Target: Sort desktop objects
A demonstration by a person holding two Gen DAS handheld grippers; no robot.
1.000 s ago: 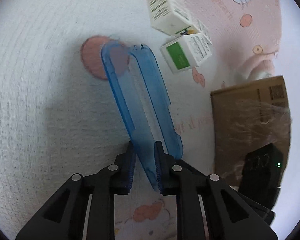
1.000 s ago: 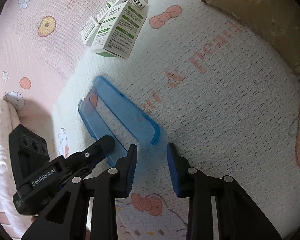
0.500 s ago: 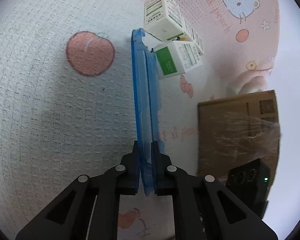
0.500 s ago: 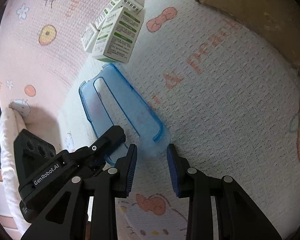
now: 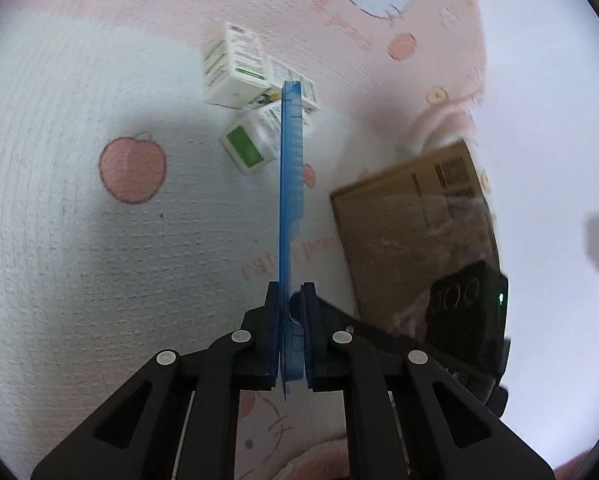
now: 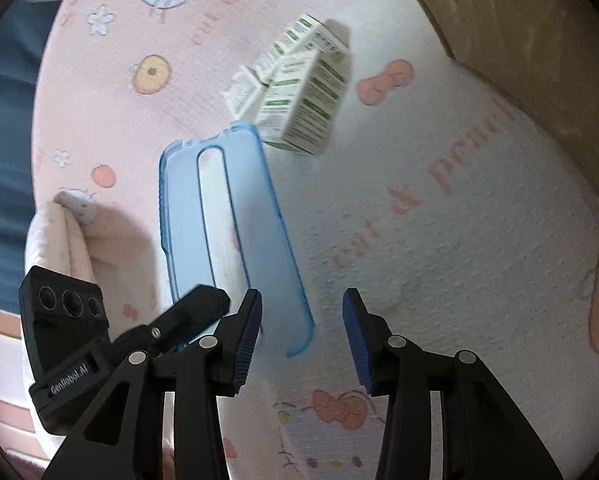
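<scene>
Pink cartoon-print blanket (image 5: 79, 240) with small white boxes (image 6: 299, 92) near a cardboard box (image 5: 411, 240). Left tool (image 5: 290, 320) clenched on a blue phone case (image 6: 227, 224), lifted edge-up off the blanket. Right tool (image 6: 301, 344) opening, case corner between its jaws, pads not touching it.

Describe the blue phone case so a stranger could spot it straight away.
Start at the pink cartoon blanket beside the cardboard box. Just in front of the white-and-green cartons, the left hand-held gripper pinches the blue phone case. It alone is translucent blue, with a long slot.
</scene>
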